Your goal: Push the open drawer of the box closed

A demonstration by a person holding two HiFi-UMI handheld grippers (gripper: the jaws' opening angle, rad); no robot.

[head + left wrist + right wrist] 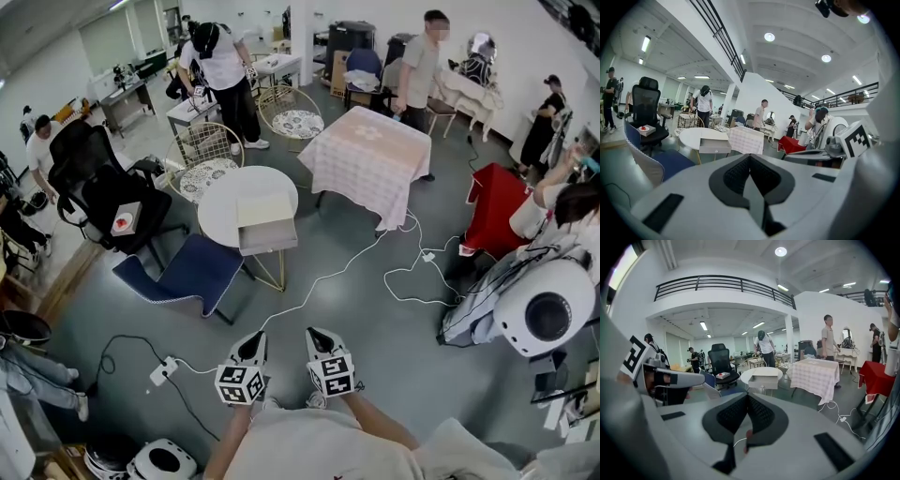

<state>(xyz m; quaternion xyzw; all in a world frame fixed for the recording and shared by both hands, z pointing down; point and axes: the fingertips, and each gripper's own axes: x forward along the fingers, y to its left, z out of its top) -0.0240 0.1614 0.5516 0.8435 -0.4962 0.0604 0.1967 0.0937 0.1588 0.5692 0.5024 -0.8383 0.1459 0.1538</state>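
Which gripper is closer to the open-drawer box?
Left, slightly. The left gripper lines up almost straight with the box; the right gripper is offset to its right. Both far off.

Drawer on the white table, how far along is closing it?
Nothing done: the drawer juts open from the box on the round table. In hand: left gripper and right gripper, both shut and empty, far from it. Left: approach, push it shut.

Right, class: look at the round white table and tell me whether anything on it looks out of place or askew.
Yes: the box on the round white table has its drawer pulled fully out, so the drawer front juts past the table's near edge. Nothing looks spilled or damaged.
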